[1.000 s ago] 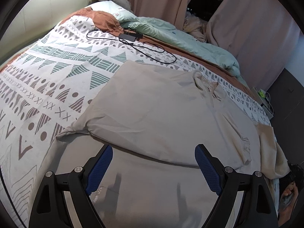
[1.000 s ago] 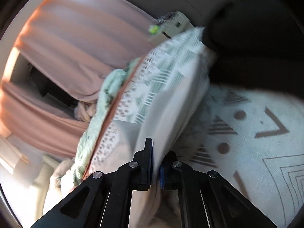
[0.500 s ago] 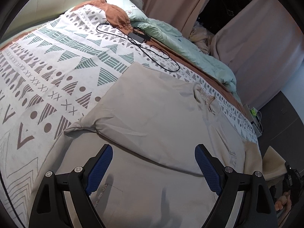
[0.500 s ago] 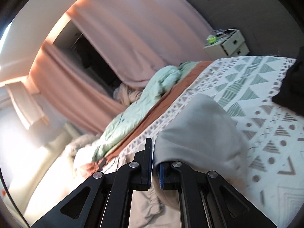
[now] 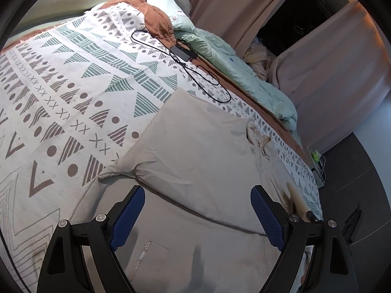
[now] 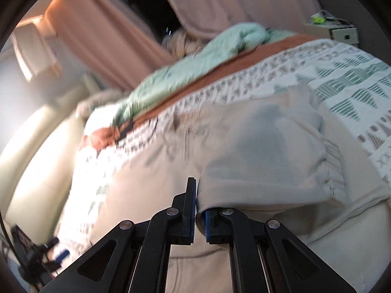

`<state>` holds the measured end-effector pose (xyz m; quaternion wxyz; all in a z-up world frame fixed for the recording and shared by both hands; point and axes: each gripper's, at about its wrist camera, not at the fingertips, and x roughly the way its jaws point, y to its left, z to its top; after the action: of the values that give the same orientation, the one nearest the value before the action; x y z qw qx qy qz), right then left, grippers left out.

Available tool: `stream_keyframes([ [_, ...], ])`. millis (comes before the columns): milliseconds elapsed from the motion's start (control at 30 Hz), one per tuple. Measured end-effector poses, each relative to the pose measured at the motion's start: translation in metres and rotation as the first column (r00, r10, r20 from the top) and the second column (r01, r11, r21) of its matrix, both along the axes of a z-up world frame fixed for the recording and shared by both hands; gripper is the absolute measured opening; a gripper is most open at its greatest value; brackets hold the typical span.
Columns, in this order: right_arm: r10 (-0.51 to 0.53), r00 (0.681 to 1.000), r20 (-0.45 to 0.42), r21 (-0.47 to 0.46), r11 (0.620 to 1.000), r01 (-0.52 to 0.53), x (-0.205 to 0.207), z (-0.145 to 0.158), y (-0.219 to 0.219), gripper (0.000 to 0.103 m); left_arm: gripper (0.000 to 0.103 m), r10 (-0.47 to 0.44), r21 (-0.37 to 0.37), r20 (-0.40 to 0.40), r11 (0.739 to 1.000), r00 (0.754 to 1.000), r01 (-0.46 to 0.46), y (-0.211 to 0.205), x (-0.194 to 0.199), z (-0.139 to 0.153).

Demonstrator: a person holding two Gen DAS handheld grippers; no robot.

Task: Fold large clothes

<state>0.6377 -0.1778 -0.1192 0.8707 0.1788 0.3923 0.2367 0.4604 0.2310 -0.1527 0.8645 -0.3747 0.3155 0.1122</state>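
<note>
Beige fleece makes up the sweatshirt [image 5: 195,156], which lies spread on the bed [image 5: 61,92] over a patterned cover, one part already folded across its body. It looks soft, limp and fairly thick, so it should drape and sag from any pinch point, not slip, and hold a loose crease at best. The best places to take hold are likely the firmer edges: the ribbed cuff and hem, or a shoulder seam, since a pinch in the middle would only bunch it.

The right tongs [image 6: 199,210] are clenched on the sleeve [image 6: 268,161] close to its ribbed cuff, holding it above the sweatshirt's body. The left tongs [image 5: 196,216] stand released, spread wide and empty, hovering above the near part of the sweatshirt.

A small pale printed mark [image 5: 142,256] sits on the cloth by the left tongs; its letters are too small to read. A black charger cable [image 5: 195,70] lies further up the bed.
</note>
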Motion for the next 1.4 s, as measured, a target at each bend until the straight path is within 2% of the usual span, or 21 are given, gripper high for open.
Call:
stream_keyframes([
  [100,0.051,0.996,-0.077,-0.090,0.994,-0.058,0.002,-0.022,0.031,0.008,0.089,0.000,-0.016,0.011,1.000,1.000,0.001,0.003,-0.001,0.002],
  [167,0.073,0.992,-0.107,-0.121,0.989,-0.086,-0.005,-0.032,0.045,0.014,0.089,0.000,-0.016,0.016,1.000,1.000,0.001,0.004,-0.003,0.005],
  [200,0.092,0.987,-0.130,-0.119,0.987,-0.108,-0.009,-0.036,0.049,0.020,0.089,-0.001,-0.016,0.018,1.000,1.000,0.001,0.004,-0.003,0.005],
  [267,0.119,0.979,-0.165,-0.086,0.987,-0.134,-0.017,-0.040,0.051,0.051,0.089,-0.003,-0.018,0.021,1.000,1.000,0.004,0.002,-0.003,0.006],
  [333,0.118,0.979,-0.167,-0.073,0.989,-0.132,-0.027,-0.039,0.050,0.063,0.089,-0.007,-0.014,0.018,1.000,1.000,0.008,0.000,-0.003,0.006],
  [367,0.114,0.979,-0.167,-0.071,0.989,-0.127,-0.032,-0.036,0.046,0.064,0.089,-0.011,-0.011,0.016,1.000,1.000,0.011,-0.003,-0.002,0.007],
  [533,0.050,0.972,-0.231,0.007,0.999,-0.050,-0.046,-0.032,0.013,0.064,0.089,-0.040,0.021,0.012,0.999,0.999,0.040,-0.020,0.004,0.010],
  [633,-0.015,0.964,-0.266,0.053,0.998,0.030,-0.051,-0.035,-0.022,0.065,0.089,-0.070,0.055,0.005,0.996,0.998,0.070,-0.039,0.012,0.013],
  [800,-0.150,0.946,-0.286,0.103,0.977,0.186,-0.055,-0.036,-0.085,0.065,0.089,-0.143,0.147,-0.021,0.979,0.990,0.144,-0.087,0.031,0.018],
  [900,-0.183,0.927,-0.327,0.142,0.961,0.240,-0.049,-0.047,-0.112,0.065,0.089,-0.197,0.169,-0.033,0.965,0.980,0.200,-0.116,0.045,0.019],
  [1067,-0.229,0.900,-0.371,0.194,0.928,0.317,-0.040,-0.061,-0.146,0.065,0.089,-0.233,0.251,-0.058,0.938,0.971,0.240,-0.161,0.068,0.021],
  [1167,-0.273,0.875,-0.399,0.248,0.887,0.390,-0.036,-0.068,-0.170,0.065,0.089,-0.269,0.272,-0.076,0.921,0.960,0.280,-0.186,0.082,0.021],
  [1300,-0.326,0.839,-0.435,0.290,0.832,0.473,-0.034,-0.076,-0.205,0.065,0.089,-0.332,0.319,-0.096,0.883,0.938,0.345,-0.229,0.101,0.022],
  [1400,-0.322,0.837,-0.443,0.313,0.819,0.481,-0.031,-0.079,-0.217,0.065,0.089,-0.388,0.358,-0.121,0.841,0.914,0.405,-0.261,0.119,0.022],
])
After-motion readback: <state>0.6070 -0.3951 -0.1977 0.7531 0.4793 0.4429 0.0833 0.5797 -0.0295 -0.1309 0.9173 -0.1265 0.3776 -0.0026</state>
